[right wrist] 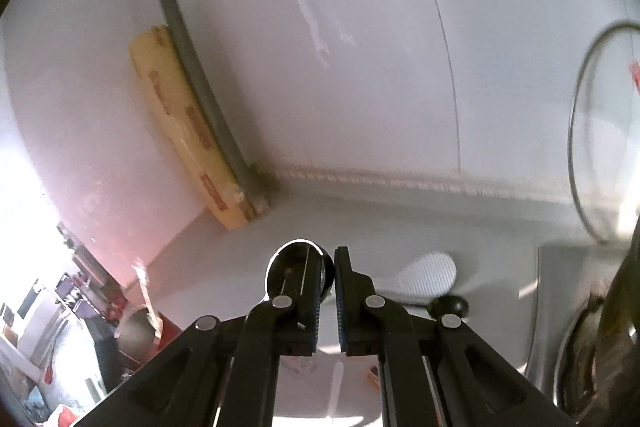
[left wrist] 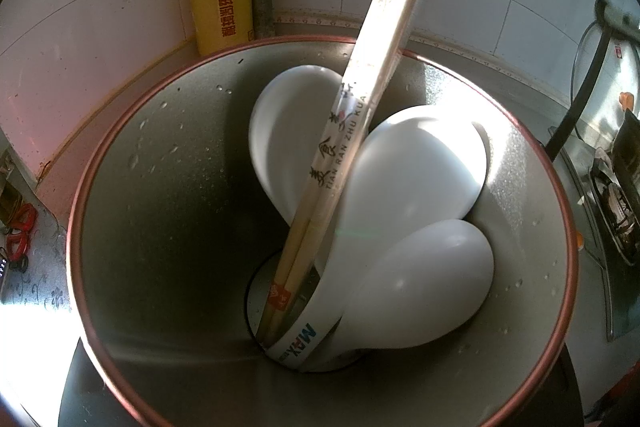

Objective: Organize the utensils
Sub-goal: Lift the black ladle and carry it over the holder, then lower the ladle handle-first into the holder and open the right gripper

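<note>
Gripping the holder (left wrist: pixel 160 187) low on both sides, the left fingers (left wrist: pixel 78 387) steady it; white spoons (left wrist: pixel 408 171) and wrapped chopsticks (left wrist: pixel 360 115) stand inside. The right fingers (right wrist: pixel 349 287) pinch a black spoon (right wrist: pixel 290 267) above the tabletop (right wrist: pixel 400 223), likely bound for the holder.

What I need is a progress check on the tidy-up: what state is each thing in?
Grey metal utensil holder with copper rim: upright, partly filled.
Three white plastic spoons: standing in the holder, bowls up.
Wrapped bamboo chopsticks: standing in the holder, leaning on its rim.
Shiny dark spoon: pinched by the right gripper, which is shut.
White mesh skimmer: lying on the counter.
</note>
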The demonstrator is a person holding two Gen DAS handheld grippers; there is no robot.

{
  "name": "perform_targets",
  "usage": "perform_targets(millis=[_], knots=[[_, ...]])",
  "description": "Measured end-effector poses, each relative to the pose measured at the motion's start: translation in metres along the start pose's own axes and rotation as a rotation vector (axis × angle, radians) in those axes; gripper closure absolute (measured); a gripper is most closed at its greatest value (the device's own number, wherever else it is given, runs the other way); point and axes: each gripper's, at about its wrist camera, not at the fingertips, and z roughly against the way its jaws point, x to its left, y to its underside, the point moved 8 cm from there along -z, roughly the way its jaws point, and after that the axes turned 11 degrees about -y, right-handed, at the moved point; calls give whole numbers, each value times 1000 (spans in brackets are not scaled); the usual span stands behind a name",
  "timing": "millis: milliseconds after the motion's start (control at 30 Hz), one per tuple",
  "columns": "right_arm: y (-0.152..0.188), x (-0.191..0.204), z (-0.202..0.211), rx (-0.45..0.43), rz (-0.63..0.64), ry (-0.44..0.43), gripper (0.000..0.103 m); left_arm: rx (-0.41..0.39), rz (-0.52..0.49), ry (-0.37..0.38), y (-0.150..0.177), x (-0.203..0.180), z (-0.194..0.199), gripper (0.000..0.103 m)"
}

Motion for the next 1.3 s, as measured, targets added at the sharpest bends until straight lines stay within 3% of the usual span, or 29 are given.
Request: perform_targets(millis=[267,400,867,1300], knots=[[-39,41,33,-120,71,-52,96,0,2,-1,-1,0,-1,13],[-46,61,35,-133,115,-76,96,1,2,-1,0,0,0,13],[-32,98,-5,-47,190,-95,96,3,-4,4,2,-2,2,13],[6,131,-39,79,294,-129,96,4,-3,4,2,-3,3,13]])
